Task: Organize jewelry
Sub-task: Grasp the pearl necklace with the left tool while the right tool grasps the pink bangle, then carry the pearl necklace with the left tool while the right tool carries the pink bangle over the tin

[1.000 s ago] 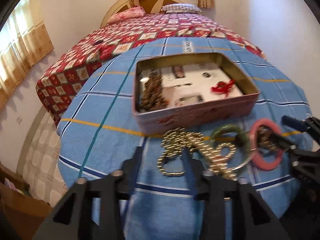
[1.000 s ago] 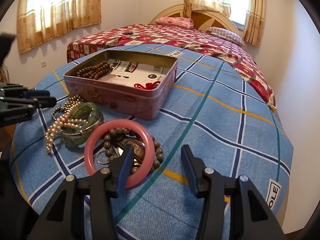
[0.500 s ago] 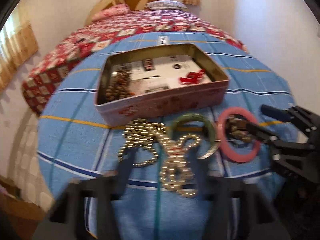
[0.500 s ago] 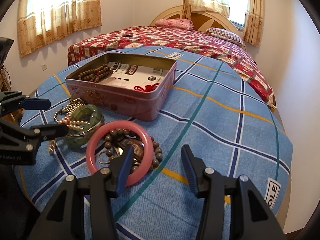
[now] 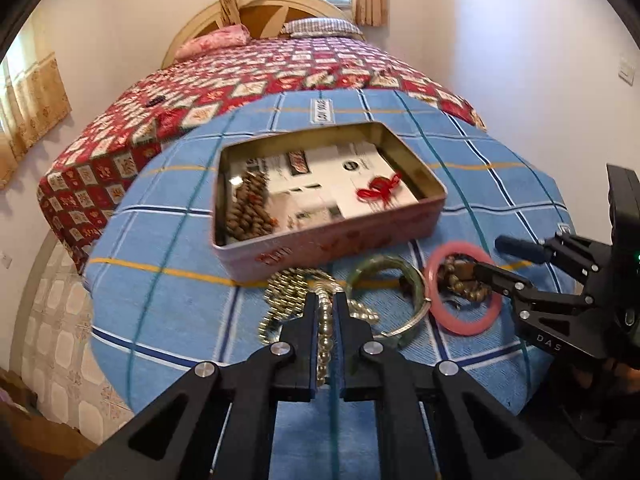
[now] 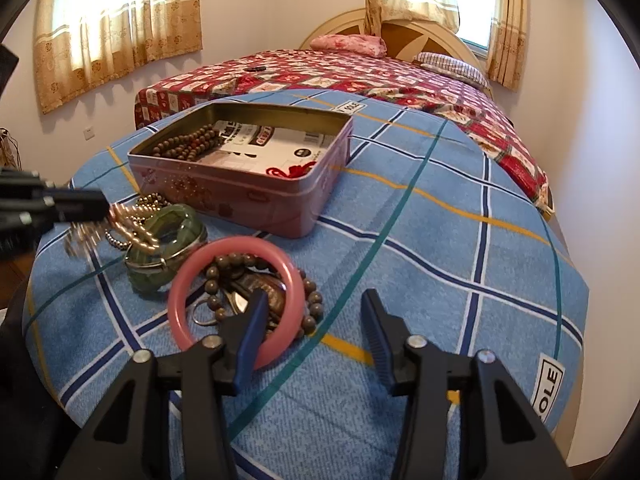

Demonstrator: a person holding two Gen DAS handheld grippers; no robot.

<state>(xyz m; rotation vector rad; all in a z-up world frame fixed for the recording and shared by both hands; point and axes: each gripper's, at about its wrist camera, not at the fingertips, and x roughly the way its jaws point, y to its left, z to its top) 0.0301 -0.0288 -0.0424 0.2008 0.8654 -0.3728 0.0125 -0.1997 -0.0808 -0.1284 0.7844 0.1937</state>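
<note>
Here, pearl necklace (image 5: 325, 322): a strand pinched between the fingers of the left tool (image 5: 324, 304), the rest draped on the blue checked cloth (image 5: 172, 296) in front of the tin.
Left tool: jaws have just been closing, now clamped on the strand.
Green bangle (image 6: 168, 236): touching the pearls, just beside the pink ring.
Pink ring (image 6: 236, 302): flat on the cloth around brown beads and keys; one finger of the right tool (image 6: 316, 320) sits inside it, the other outside.
Right tool: jaws have just been narrowing, partly apart, pads not pressing the ring.
Tin (image 5: 332, 236): open, behind the pile, holding brown beads and a red knot.
</note>
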